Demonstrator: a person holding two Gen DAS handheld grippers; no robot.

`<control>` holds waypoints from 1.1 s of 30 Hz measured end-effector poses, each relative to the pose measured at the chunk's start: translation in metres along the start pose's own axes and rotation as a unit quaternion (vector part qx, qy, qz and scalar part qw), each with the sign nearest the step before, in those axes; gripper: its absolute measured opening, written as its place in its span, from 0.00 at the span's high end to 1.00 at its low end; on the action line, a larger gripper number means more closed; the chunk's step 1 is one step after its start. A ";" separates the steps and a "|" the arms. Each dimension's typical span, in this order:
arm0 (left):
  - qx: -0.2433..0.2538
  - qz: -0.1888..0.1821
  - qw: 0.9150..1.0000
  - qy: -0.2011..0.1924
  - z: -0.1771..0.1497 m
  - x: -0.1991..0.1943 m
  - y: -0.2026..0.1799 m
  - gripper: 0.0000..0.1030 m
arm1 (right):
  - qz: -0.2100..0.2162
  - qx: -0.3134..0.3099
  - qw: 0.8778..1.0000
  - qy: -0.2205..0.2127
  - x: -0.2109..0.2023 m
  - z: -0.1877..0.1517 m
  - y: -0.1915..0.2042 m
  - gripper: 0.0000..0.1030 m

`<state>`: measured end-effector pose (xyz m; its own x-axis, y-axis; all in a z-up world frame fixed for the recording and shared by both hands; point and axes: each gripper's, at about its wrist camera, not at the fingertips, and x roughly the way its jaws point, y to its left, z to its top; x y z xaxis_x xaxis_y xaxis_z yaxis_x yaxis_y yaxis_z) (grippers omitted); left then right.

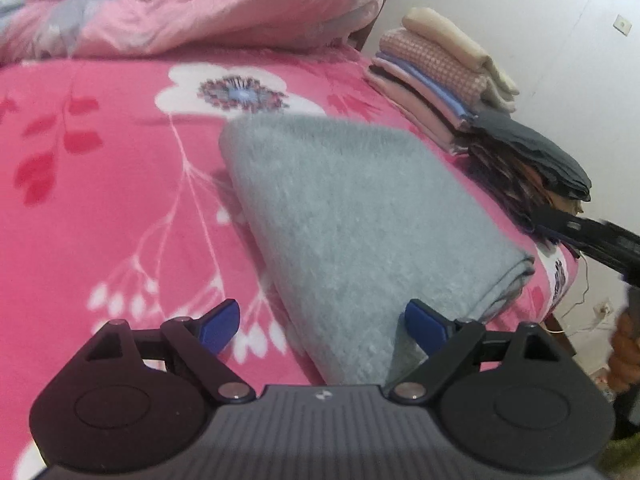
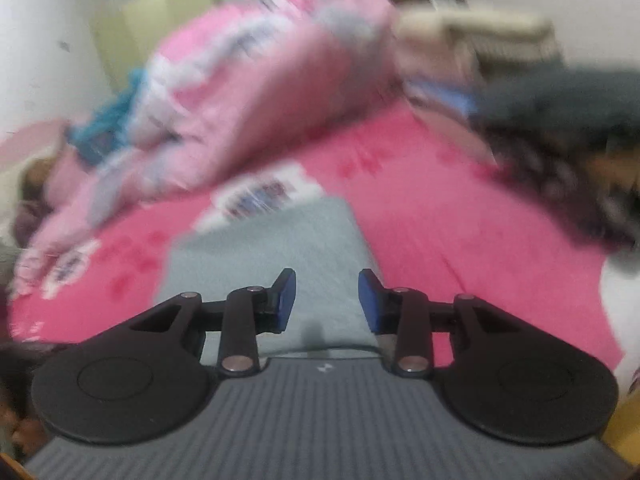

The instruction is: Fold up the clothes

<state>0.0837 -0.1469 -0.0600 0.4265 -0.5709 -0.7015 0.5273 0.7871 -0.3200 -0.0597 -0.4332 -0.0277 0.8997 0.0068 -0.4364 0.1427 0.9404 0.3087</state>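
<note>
A folded grey fluffy garment (image 1: 352,220) lies on the pink flowered bedsheet (image 1: 100,200). My left gripper (image 1: 322,326) hovers over its near end with the jaws wide open; nothing is pinched between the blue pads (image 1: 220,324), and the garment runs under the right-hand one. The right gripper's black body (image 1: 592,240) shows at the right edge, beside the garment's far right side. The right wrist view is blurred: the right gripper (image 2: 328,300) stands partly open above the same grey garment (image 2: 272,248), with an empty gap between its pads.
A stack of folded clothes (image 1: 440,80) sits at the bed's back right, with dark garments (image 1: 532,160) piled in front of it. A bunched pink quilt (image 1: 200,4) fills the back of the bed. White wall (image 1: 560,40) runs along the right.
</note>
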 end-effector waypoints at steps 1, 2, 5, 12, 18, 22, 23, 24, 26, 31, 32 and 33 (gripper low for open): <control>0.006 0.006 1.000 -0.004 0.004 -0.002 -0.004 0.12 | 0.005 -0.009 1.000 -0.005 -0.006 -0.003 0.003 0.67; 0.014 0.015 1.000 -0.006 0.007 -0.003 -0.009 0.12 | 0.007 -0.017 1.000 -0.002 -0.004 -0.008 0.005 0.67; 0.042 0.049 0.998 0.013 0.012 0.008 -0.027 0.12 | -0.010 -0.029 0.999 0.041 0.020 -0.030 0.005 0.67; 0.040 0.089 0.995 0.033 0.006 0.020 -0.040 0.11 | -0.034 -0.103 0.994 -0.007 0.004 -0.034 0.045 0.65; 0.042 0.105 0.993 0.028 0.004 0.022 -0.046 0.10 | -0.055 -0.138 0.988 0.042 0.036 -0.047 0.046 0.61; 0.042 0.114 0.992 0.024 0.002 0.021 -0.049 0.10 | -0.048 -0.139 0.989 0.006 0.025 -0.035 0.054 0.61; 0.043 0.117 0.992 0.023 0.001 0.021 -0.051 0.10 | -0.052 -0.138 0.989 0.008 0.028 -0.035 0.052 0.61; 0.045 0.120 0.991 0.021 0.001 0.021 -0.052 0.10 | -0.057 -0.137 0.989 0.020 0.033 -0.039 0.047 0.61; 0.053 0.121 0.991 0.022 0.001 0.021 -0.055 0.10 | -0.061 -0.140 0.988 0.034 0.044 -0.051 0.038 0.57; 0.062 0.128 0.990 0.018 0.000 0.020 -0.057 0.10 | -0.068 -0.153 0.985 0.028 0.044 -0.058 0.041 0.55; 0.063 0.129 0.990 0.018 0.000 0.020 -0.058 0.10 | -0.067 -0.152 0.986 0.026 0.044 -0.059 0.041 0.54; 0.063 0.130 0.989 0.018 0.000 0.020 -0.058 0.10 | -0.067 -0.150 0.986 0.024 0.044 -0.060 0.040 0.54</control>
<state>0.0616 -0.2037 -0.0558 0.5343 -0.3430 -0.7726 0.4923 0.8693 -0.0455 -0.0391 -0.3743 -0.0856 0.8590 -0.1155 -0.4988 0.1242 0.9921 -0.0158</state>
